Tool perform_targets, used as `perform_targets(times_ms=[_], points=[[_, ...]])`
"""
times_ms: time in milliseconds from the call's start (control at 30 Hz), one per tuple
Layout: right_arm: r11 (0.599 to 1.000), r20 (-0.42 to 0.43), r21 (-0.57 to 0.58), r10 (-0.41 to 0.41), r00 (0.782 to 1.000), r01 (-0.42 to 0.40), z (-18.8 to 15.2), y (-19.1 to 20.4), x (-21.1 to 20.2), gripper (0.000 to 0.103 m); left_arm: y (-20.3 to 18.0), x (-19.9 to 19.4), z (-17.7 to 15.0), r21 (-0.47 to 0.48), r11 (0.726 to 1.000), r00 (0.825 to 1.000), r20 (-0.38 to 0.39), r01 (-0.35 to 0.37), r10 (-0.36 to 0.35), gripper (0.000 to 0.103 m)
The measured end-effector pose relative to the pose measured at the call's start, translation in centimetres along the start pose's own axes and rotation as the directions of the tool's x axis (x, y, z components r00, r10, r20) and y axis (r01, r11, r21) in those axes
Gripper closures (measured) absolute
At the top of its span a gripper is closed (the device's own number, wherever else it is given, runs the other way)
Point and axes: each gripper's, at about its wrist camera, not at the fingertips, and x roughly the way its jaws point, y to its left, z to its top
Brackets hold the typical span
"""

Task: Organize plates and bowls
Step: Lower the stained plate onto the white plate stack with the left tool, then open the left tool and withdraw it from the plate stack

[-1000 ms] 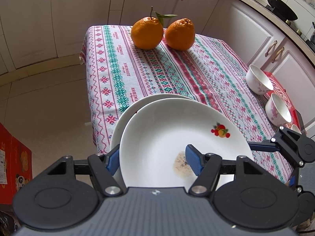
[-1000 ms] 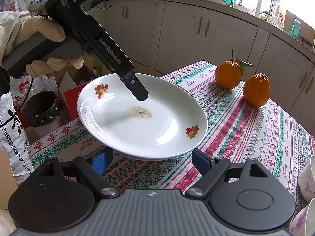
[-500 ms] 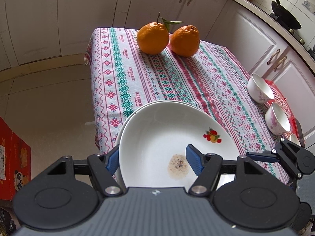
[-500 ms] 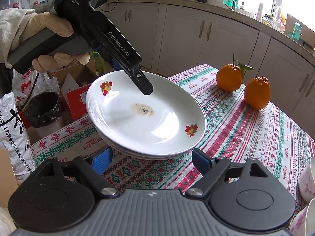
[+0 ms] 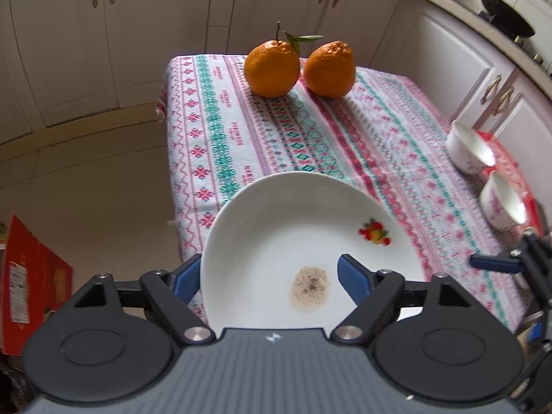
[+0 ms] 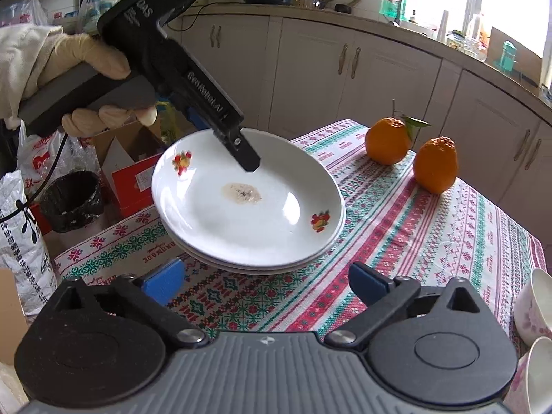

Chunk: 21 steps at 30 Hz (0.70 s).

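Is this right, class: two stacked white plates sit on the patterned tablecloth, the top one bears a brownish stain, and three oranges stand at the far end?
Not quite. There are two oranges, not three; the right wrist view shows both at the far end of the tablecloth. The rest holds: the stacked plates rest on it, and the top plate bears a brownish stain.

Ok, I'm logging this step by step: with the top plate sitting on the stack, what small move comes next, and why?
Probably draw the left gripper back off the top plate. Its jaws have just been opening and straddle the rim without pinching, and the plate lies nested on the plate below. The two bowls remain unstacked.
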Motion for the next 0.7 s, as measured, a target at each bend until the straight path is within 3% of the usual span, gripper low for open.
perform_targets(times_ms=[233, 400, 700], points=[[0.999, 0.008, 0.029, -0.028, 1.000, 0.028, -0.7, -0.8, -1.3, 0.000, -1.6, -0.5, -0.1, 0.055, 0.998, 0.999, 0.034, -0.035, 0.033, 0.019], [0.996, 0.018, 0.064, -0.060, 0.998, 0.059, -1.3, -1.7, -2.7, 0.000, -5.0, -1.5, -0.8, 0.153, 0.984, 0.991, 0.112, -0.088, 0.071, 0.018], [0.971, 0.047, 0.124, -0.212, 0.976, 0.205, -3.7, -3.9, -7.5, 0.000, -13.6, -3.4, -4.8, 0.259, 0.965, 0.958, 0.284, -0.039, -0.038, 0.010]])
